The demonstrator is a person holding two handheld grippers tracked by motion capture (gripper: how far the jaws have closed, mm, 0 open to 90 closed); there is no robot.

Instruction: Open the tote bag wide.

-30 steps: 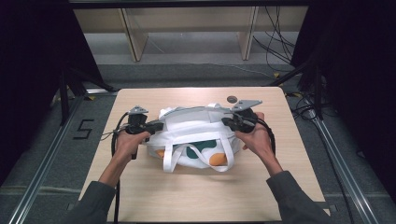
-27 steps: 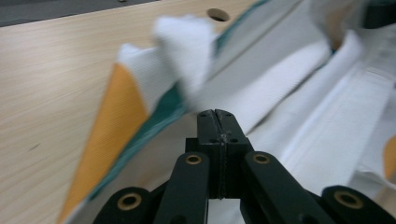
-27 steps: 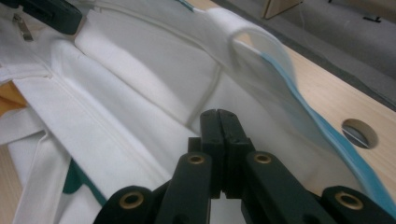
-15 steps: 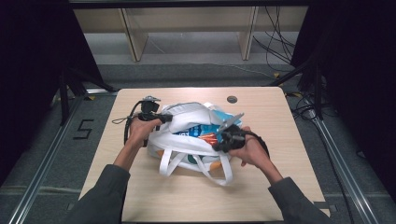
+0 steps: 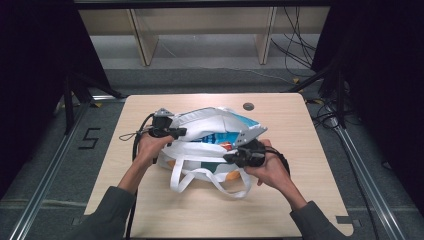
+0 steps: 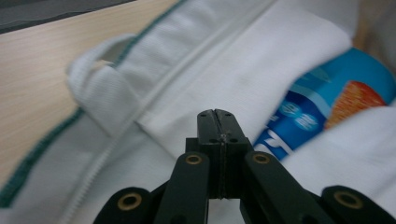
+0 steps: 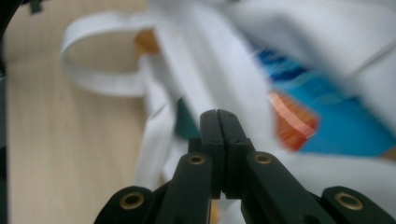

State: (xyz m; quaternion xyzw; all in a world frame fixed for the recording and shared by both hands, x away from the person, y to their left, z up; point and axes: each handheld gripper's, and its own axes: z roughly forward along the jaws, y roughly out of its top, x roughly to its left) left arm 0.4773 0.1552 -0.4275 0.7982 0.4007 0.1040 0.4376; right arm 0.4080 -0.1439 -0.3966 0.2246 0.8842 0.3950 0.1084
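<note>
A white cloth tote bag (image 5: pixel 210 125) with green trim lies in the middle of the wooden table (image 5: pixel 300 200). A blue and orange packet (image 5: pixel 222 138) shows through its mouth. My left gripper (image 5: pixel 181 132) is at the bag's left side, pointing right. In the left gripper view its jaws (image 6: pixel 217 114) are shut, with nothing seen between them, just over the white cloth (image 6: pixel 210 60) and beside the packet (image 6: pixel 322 107). My right gripper (image 5: pixel 227 157) is at the bag's near right side, jaws (image 7: pixel 218 114) shut in front of the packet (image 7: pixel 336 116) and a handle loop (image 7: pixel 93 79).
The bag's two white handles (image 5: pixel 210 180) trail toward the near edge of the table. A small dark round disc (image 5: pixel 248 106) sits on the table's far edge. Metal floor rails (image 5: pixel 45 175) flank the table, and shelving legs (image 5: pixel 145 40) stand behind it.
Both grippers left the far corners of the bag's mouth. The left one stayed at the bag's left; the right one moved nearer and leftward. The bag's top now slumps over the packet.
</note>
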